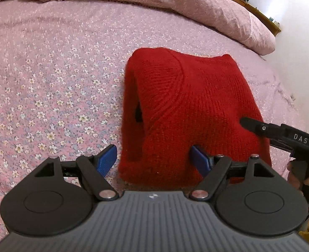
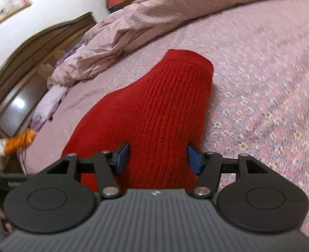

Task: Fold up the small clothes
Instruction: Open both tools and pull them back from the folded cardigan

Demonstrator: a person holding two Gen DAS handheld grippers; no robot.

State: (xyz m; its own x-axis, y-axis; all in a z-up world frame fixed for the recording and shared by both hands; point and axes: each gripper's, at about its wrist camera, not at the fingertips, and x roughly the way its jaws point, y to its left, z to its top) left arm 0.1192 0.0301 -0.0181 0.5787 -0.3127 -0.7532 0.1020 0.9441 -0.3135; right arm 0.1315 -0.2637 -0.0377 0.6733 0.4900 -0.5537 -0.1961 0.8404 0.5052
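Left gripper (image 1: 153,159): blue pads spread wide, nothing pinched; near hem of red sweater (image 1: 185,109) between them, untouched as far as visible. Right gripper (image 2: 158,157): pads spread either side of the knit, no visible squeeze; contact uncertain, frame blurred. Sweater folded into a compact block on the flowered bedsheet (image 1: 49,79), toward the bed's right edge, well clear of the rumpled pink quilt (image 2: 154,14) at the far side. Judged soft, thick, light, limp; fuzzy knit should grip well. Best hold: 2 near corners, pinching all layers together.
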